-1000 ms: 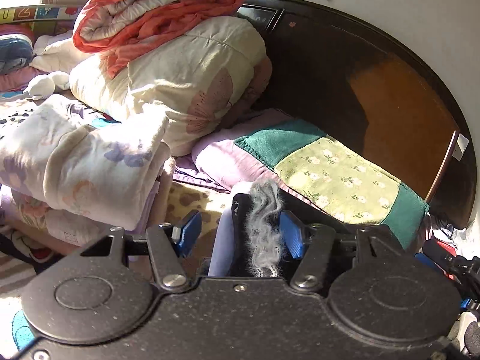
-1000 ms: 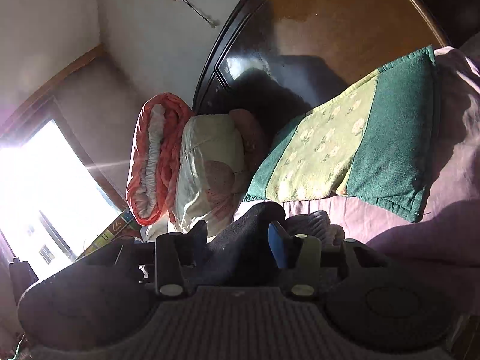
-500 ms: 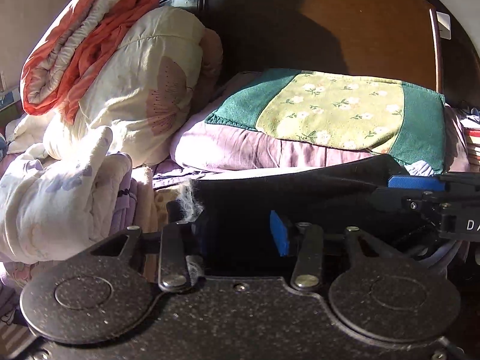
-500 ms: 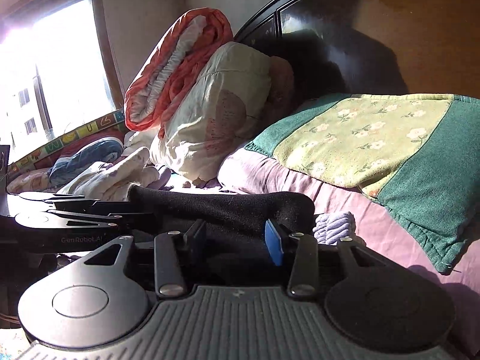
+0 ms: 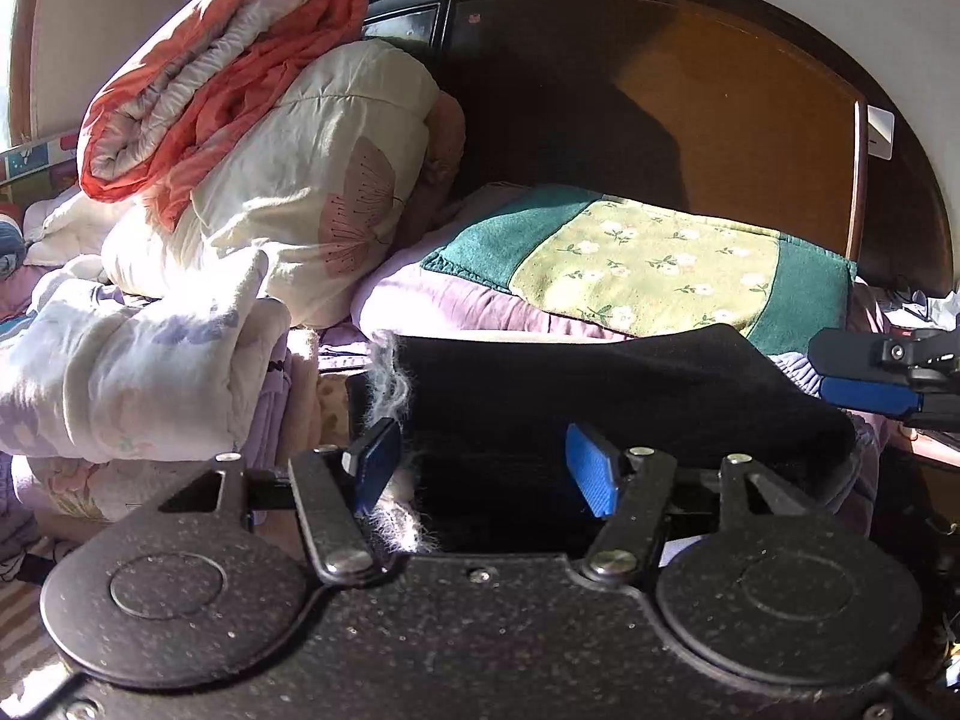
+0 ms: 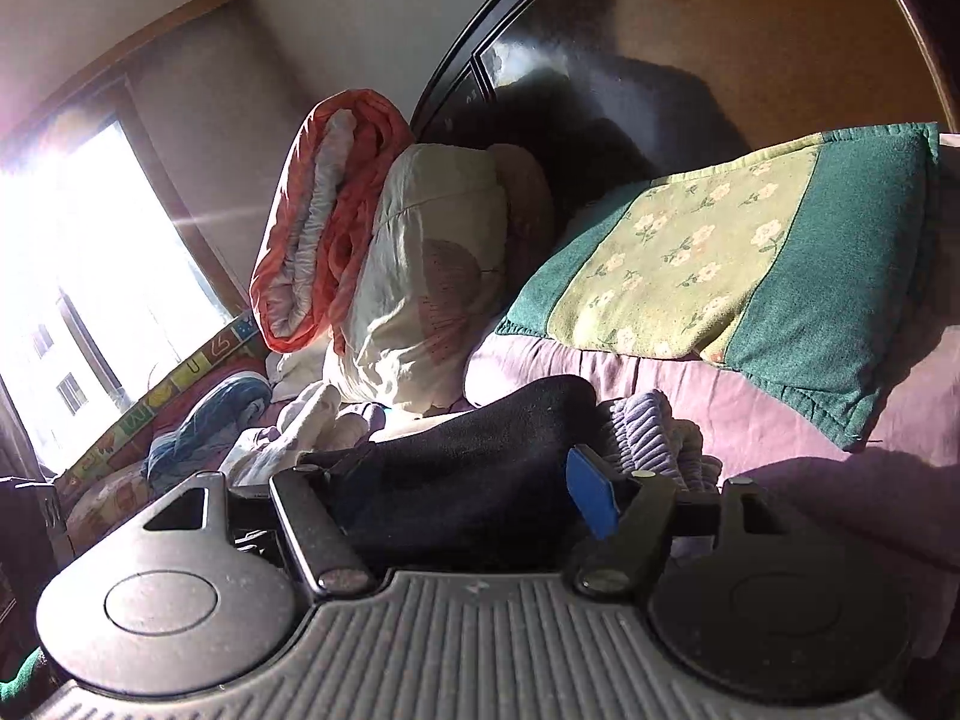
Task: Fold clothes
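A black garment [image 5: 600,384] with a grey fuzzy trim [image 5: 390,384] lies folded on the bed, in front of the pillows. My left gripper [image 5: 485,471] is open; its blue pads stand spread on either side of the garment's near edge. In the right wrist view the same black garment [image 6: 480,456] rests partly over a lavender ribbed garment [image 6: 654,426]. My right gripper [image 6: 456,489] is open around its end, and the cloth hides the left fingertip. From the left wrist view the right gripper [image 5: 864,378] shows at the garment's right end, pads apart.
A green and yellow floral pillow [image 5: 648,264] lies behind the garment against the dark headboard [image 5: 690,90]. Rolled cream [image 5: 312,180] and orange quilts [image 5: 210,60] pile up at the back left. A folded floral quilt [image 5: 138,372] sits left. A bright window [image 6: 72,270] is far left.
Both grippers' fingers have spread since half a second ago, letting go of the black garment. It has come down from being held up and now rests on the bed.
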`<state>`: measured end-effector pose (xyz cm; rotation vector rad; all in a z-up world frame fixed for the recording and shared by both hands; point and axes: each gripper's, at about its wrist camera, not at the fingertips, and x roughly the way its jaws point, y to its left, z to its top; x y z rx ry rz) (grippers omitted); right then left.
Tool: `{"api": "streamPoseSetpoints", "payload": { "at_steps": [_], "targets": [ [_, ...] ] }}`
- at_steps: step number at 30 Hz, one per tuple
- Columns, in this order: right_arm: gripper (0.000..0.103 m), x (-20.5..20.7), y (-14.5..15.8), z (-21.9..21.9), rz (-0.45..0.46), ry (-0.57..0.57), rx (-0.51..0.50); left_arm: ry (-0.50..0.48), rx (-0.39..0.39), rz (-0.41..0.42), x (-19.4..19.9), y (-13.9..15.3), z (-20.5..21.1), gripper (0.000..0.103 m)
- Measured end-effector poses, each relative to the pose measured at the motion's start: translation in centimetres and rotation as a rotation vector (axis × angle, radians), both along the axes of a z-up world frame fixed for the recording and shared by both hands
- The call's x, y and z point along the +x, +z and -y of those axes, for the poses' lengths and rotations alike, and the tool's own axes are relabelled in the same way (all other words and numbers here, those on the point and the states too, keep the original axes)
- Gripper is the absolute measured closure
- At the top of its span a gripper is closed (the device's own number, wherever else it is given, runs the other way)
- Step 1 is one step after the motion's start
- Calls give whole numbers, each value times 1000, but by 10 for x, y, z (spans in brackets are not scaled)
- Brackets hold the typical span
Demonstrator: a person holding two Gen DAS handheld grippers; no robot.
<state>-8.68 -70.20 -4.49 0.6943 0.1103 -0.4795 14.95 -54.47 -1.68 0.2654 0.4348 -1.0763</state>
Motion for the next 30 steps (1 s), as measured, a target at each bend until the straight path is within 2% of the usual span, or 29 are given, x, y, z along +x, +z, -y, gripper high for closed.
{"api": "streamPoseSetpoints", "payload": {
  "at_steps": [2, 9, 12, 15, 18, 20, 27, 30],
  "targets": [
    [29, -11, 3, -13, 20, 0, 31, 36, -8, -21, -3, 3, -12, 31],
    [1, -37, 14, -69, 18, 6, 94, 75, -27, -209, -21, 8, -64, 29],
    [1, -42, 20, -91, -29, 2, 102, 103, -6, -277, -34, 13, -87, 17],
    [0, -45, 29, -109, -100, -21, 102, 98, 1, -324, -44, 22, -109, 12],
    [0, -48, 39, -125, -177, -51, 92, 87, -7, -307, -65, 35, -135, 3],
    [0, -49, 44, -133, -234, -66, 85, 90, -17, -279, -77, 43, -146, 3],
    [0, -60, 63, -158, -387, -93, -1, 216, -32, -164, -112, 68, -172, 0],
    [0, -62, 72, -165, -442, -109, -33, 194, -31, -148, -124, 77, -174, 0]
  ]
}}
